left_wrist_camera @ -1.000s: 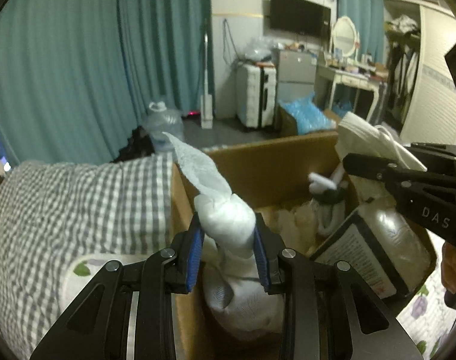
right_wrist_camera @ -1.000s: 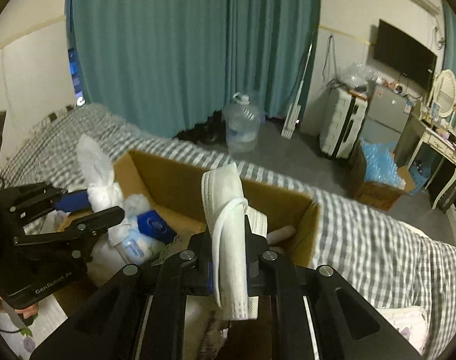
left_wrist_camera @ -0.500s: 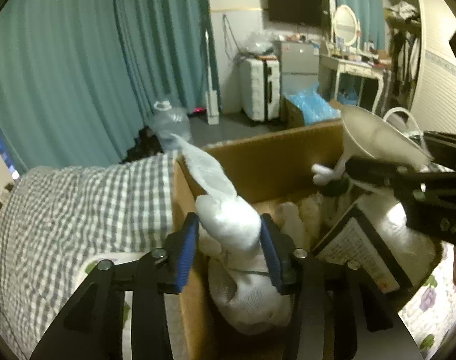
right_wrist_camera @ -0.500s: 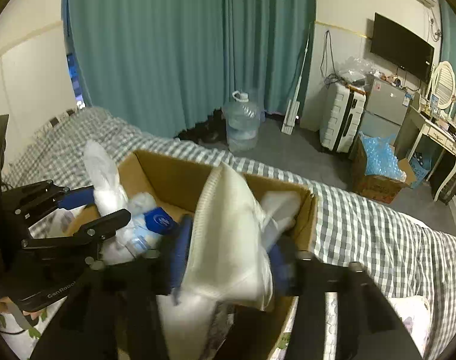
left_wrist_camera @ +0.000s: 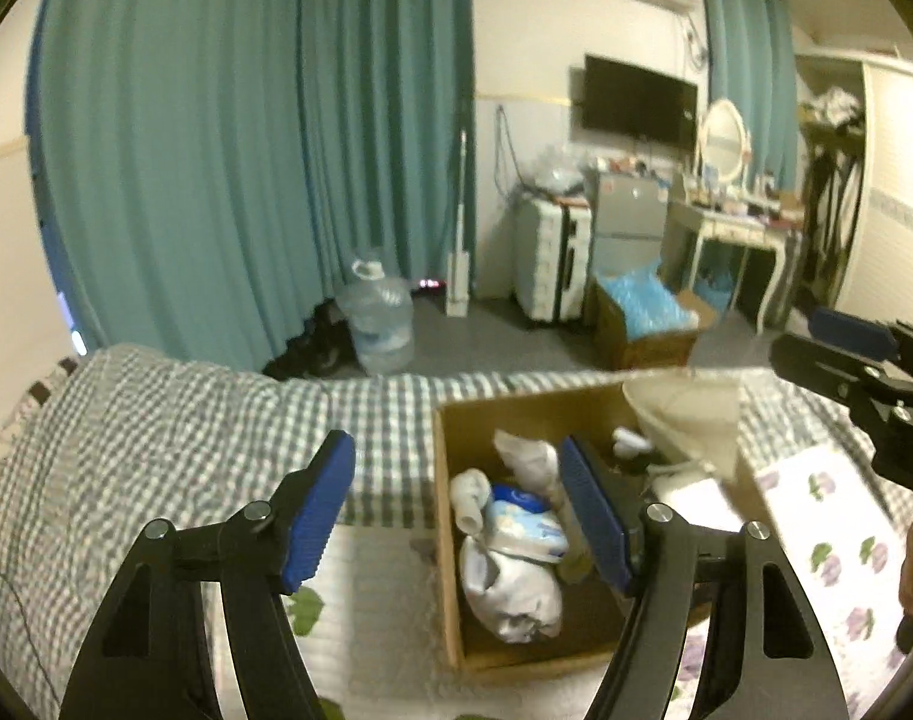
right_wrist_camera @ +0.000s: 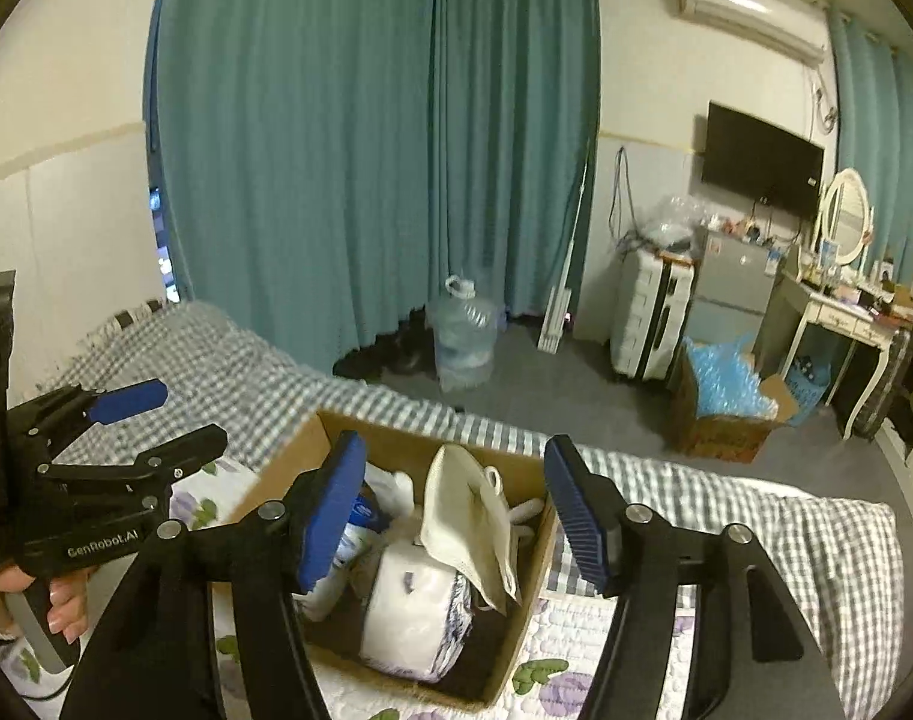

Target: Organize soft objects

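Release done: we've just spread both tongs, left gripper (left_wrist_camera: 456,504) & right gripper (right_wrist_camera: 450,504) empty; bundle (left_wrist_camera: 510,588) & mask (right_wrist_camera: 468,522) now in box (right_wrist_camera: 516,636).

walls: cream, teal curtains (right_wrist_camera: 384,138) | floor (right_wrist_camera: 576,384): grey | furniture: checked bed (left_wrist_camera: 156,420), white dressing table (right_wrist_camera: 840,324), wall TV (right_wrist_camera: 762,159)

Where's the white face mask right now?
In the right wrist view the mask lies in the cardboard box on the bed, leaning over the white roll at the box's right side, below the open right claw.
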